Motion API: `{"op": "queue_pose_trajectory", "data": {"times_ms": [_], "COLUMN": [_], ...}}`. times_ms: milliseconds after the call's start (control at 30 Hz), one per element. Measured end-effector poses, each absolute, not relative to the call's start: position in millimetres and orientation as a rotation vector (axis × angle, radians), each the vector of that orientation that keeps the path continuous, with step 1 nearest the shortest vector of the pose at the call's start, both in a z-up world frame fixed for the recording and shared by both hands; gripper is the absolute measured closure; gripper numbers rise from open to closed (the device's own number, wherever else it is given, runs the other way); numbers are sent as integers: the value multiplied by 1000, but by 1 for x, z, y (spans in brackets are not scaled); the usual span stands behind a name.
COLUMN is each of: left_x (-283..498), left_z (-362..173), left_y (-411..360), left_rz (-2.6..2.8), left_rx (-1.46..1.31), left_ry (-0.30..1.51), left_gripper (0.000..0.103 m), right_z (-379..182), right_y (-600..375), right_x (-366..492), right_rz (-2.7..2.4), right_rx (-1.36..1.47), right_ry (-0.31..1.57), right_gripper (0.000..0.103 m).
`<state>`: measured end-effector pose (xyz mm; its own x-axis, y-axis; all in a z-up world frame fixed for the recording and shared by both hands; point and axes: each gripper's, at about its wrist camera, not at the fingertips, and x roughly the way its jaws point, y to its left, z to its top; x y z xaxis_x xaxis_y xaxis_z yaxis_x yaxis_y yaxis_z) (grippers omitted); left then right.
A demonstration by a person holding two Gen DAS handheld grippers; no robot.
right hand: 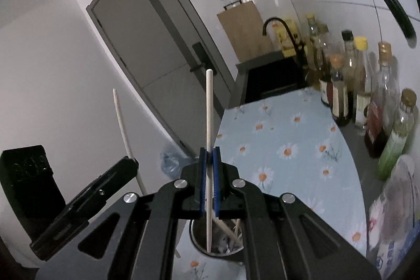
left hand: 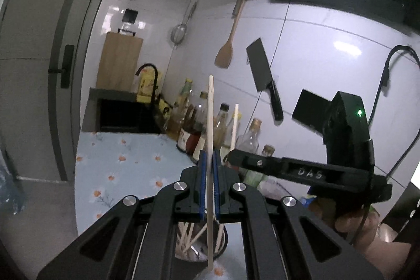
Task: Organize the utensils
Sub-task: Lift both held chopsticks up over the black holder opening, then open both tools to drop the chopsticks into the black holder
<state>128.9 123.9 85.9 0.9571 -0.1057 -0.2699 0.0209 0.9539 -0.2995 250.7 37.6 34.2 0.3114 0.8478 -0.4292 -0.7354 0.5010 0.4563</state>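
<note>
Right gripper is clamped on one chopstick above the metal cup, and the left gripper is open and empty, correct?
Not quite. The left gripper is also shut on a chopstick, as the left wrist view shows. The rest holds: the right gripper is clamped on one chopstick above the metal cup.
</note>
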Motion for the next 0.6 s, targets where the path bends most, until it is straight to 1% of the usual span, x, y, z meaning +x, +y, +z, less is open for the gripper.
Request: {"op": "queue_pose_trajectory", "data": {"times_ms": [100,233,433,600], "left_x": [126,126,136,142], "left_z": [87,85,67,52], "left_y": [126,125,129,130], "left_rz": [-50,-51,-45,-51], "left_rx": [-292,-280,-306,-304], "left_ry": [206,141,146,190], "left_gripper": [99,99,99,99], "right_z": [34,28,15,3], "right_y": [42,46,52,52], "right_x": [250,251,256,255], "right_rz": [1041,1030,1018,998], "right_rx": [165,150,142,133], "right_ry": [643,612,624,641], "right_gripper": [97,97,97,97]}}
